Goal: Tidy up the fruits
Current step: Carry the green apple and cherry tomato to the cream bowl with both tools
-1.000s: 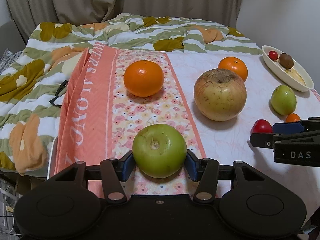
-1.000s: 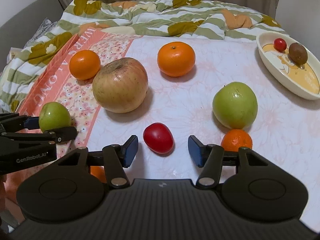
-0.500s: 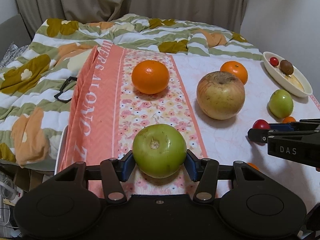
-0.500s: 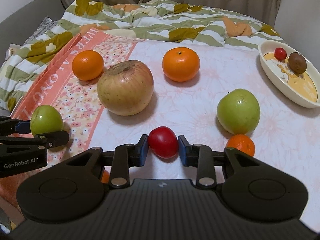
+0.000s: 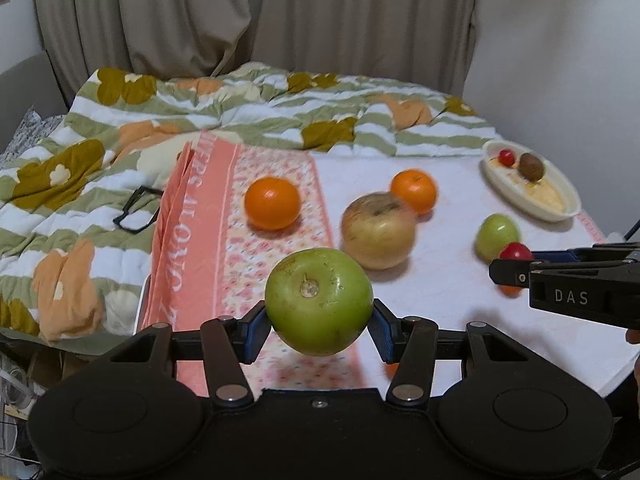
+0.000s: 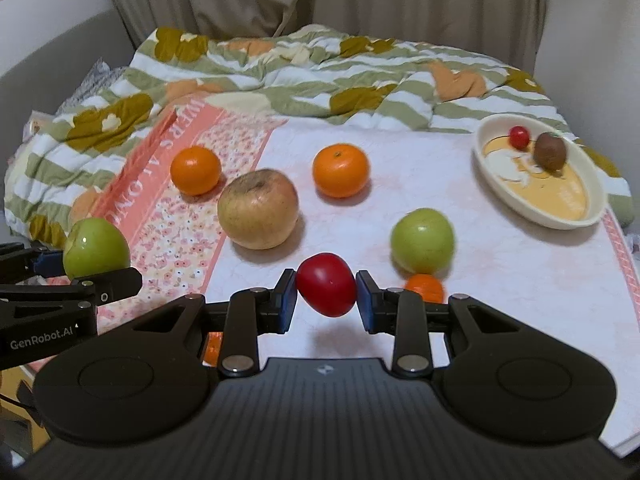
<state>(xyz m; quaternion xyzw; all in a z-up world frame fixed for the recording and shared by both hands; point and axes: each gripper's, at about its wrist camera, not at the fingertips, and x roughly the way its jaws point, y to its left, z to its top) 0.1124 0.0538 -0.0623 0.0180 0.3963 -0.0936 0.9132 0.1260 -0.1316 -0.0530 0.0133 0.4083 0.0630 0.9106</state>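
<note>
A: What has the left gripper [image 5: 319,326] got?

B: Its jaws are clamped on a green apple [image 5: 319,301], blue pads pressing both sides, the fruit lifted clear of the surface [image 5: 452,280].

A: And the right gripper [image 6: 326,306]?

B: Closed tight on a small red tomato [image 6: 326,284], also held above the surface, its shadow below.

A: What lies beyond those jaws?

B: Ahead and to their left sits a big yellowish apple [image 6: 258,209]; two oranges [image 6: 340,170] lie farther off. Just right of them a second green apple [image 6: 423,241] touches a small orange fruit [image 6: 425,286]. Far right, the oval dish [image 6: 576,220] holds a cherry tomato [image 6: 519,135] and a brown kiwi [image 6: 551,151].
</note>
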